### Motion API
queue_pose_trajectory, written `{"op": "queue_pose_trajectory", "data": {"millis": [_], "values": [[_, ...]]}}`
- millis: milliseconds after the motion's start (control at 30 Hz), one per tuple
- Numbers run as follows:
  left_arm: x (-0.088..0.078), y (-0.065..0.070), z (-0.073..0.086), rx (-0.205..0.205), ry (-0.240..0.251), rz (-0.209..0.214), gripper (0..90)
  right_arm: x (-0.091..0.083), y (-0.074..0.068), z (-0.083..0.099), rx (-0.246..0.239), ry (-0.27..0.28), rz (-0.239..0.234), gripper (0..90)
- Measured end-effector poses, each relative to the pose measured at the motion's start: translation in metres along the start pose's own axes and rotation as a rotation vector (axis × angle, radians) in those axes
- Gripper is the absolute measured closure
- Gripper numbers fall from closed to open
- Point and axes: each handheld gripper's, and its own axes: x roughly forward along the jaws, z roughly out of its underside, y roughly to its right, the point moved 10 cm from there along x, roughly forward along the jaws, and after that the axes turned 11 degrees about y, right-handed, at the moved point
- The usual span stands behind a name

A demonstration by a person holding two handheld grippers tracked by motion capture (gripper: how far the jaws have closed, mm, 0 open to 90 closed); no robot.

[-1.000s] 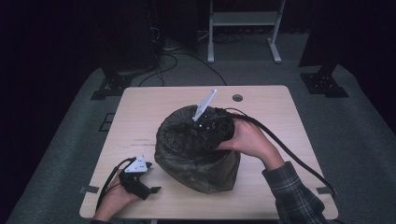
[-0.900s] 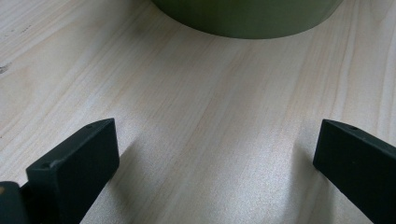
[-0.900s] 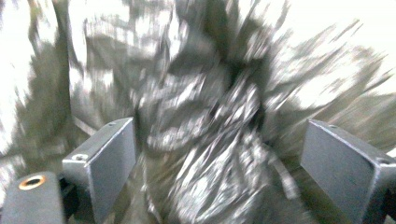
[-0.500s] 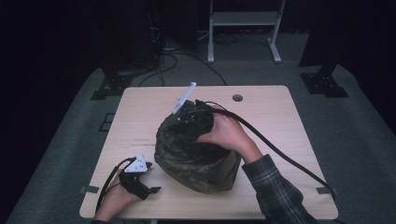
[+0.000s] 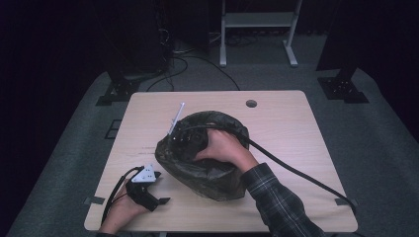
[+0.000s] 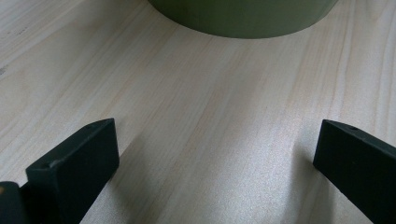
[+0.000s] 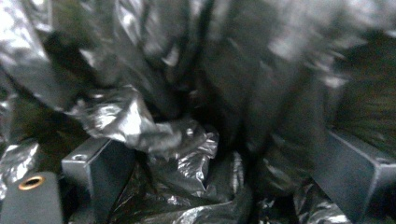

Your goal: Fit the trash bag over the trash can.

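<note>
A round olive-green bin (image 5: 212,177) lined with a crinkled black plastic bag (image 5: 232,126) stands mid-table. My right gripper (image 5: 184,139) is pushed into the bag's mouth at the bin's far left rim, its grey plate (image 5: 176,118) sticking up. In the right gripper view the right gripper (image 7: 229,177) is open, its jaws wide apart with loose folds of the black bag (image 7: 140,121) bunched between them. My left gripper (image 5: 159,190) rests at the table's front left, open. In the left gripper view the left gripper (image 6: 217,158) holds nothing, and the bin's base (image 6: 243,16) lies just ahead.
The wooden table (image 5: 296,128) has a cable hole (image 5: 251,103) near its far edge. The right gripper's black cable (image 5: 296,170) trails across the table to the front right corner. Dark stands and a white frame (image 5: 257,29) sit on the floor behind.
My right hand and gripper have slid left across the bin's top and sunk lower into the bag. The left gripper has stayed put.
</note>
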Motion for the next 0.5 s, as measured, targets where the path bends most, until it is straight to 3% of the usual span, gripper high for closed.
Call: {"op": "queue_pose_trajectory", "data": {"millis": [100,267,500], "values": [[0.0,0.0,0.0,0.0,0.0,0.001,0.0,0.004,0.0,0.005,0.003,-0.039,-0.004,9.4],[0.0,0.0,0.0,0.001,-0.001,0.0,0.0,-0.014,0.004,-0.005,-0.003,0.04,0.034,9.4],[0.0,-0.001,0.0,0.005,0.0,0.004,0.0,-0.042,0.007,-0.009,0.021,0.087,0.061,9.4]]}}
